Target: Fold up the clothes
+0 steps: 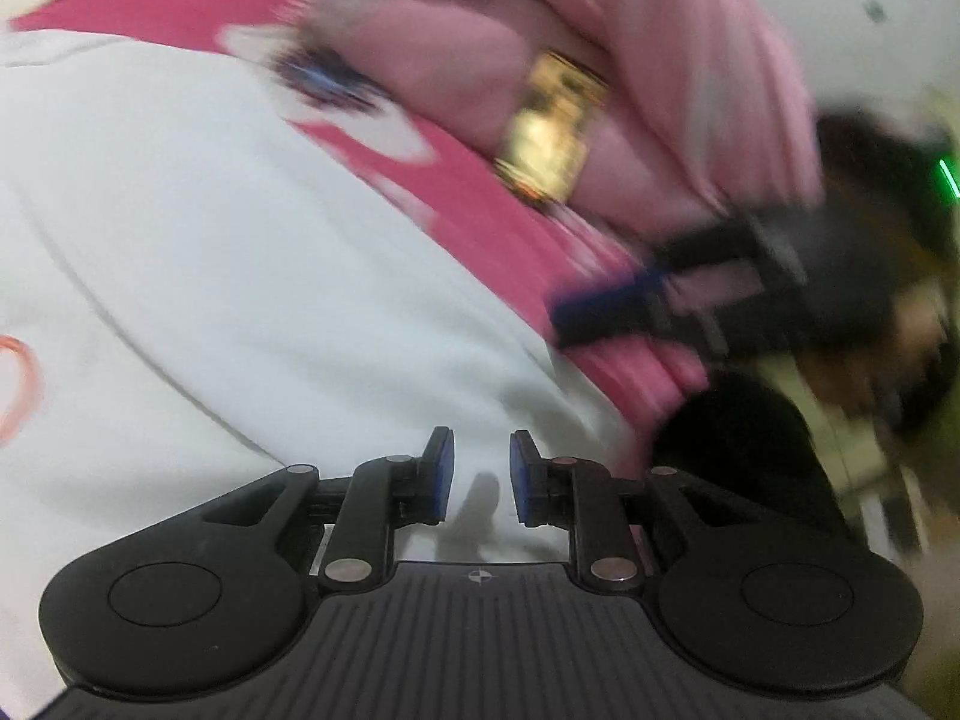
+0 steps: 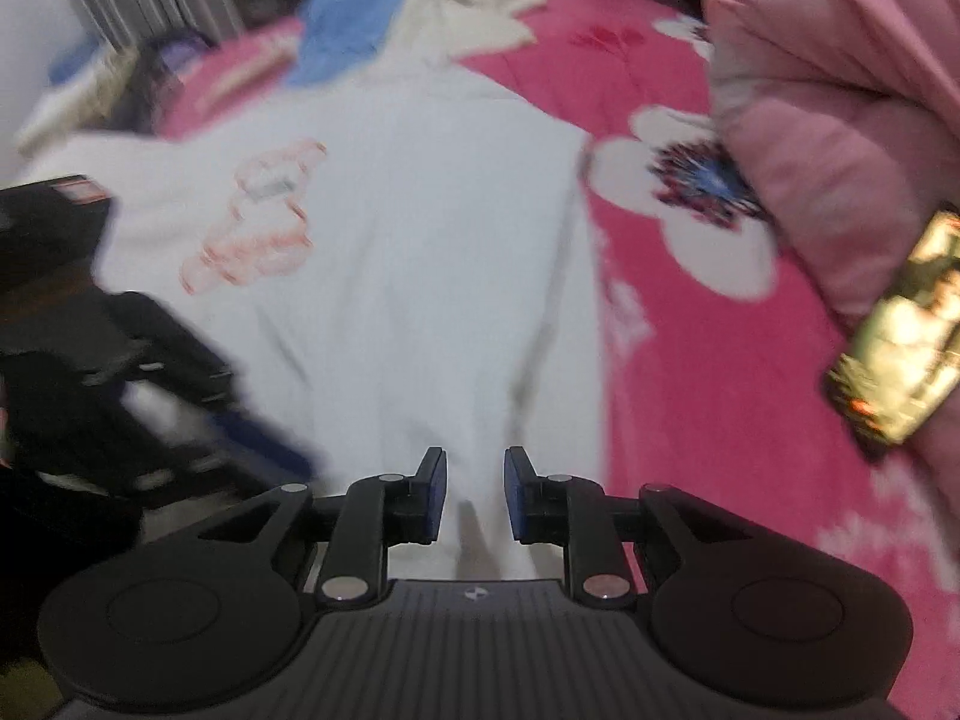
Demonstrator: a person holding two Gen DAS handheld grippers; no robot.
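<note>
Above white garment [image 2: 420, 228]: both tools level, parted.

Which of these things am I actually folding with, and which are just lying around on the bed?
For the job: white shirt, left gripper, right gripper, both open.

Lying about: blue garment, cream garment, pink floral bedspread.

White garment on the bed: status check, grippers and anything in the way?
Left gripper open, right gripper open, both empty. White garment spread on pink bedspread, unfolded. Pink sleeve alongside; frames blurred.
</note>
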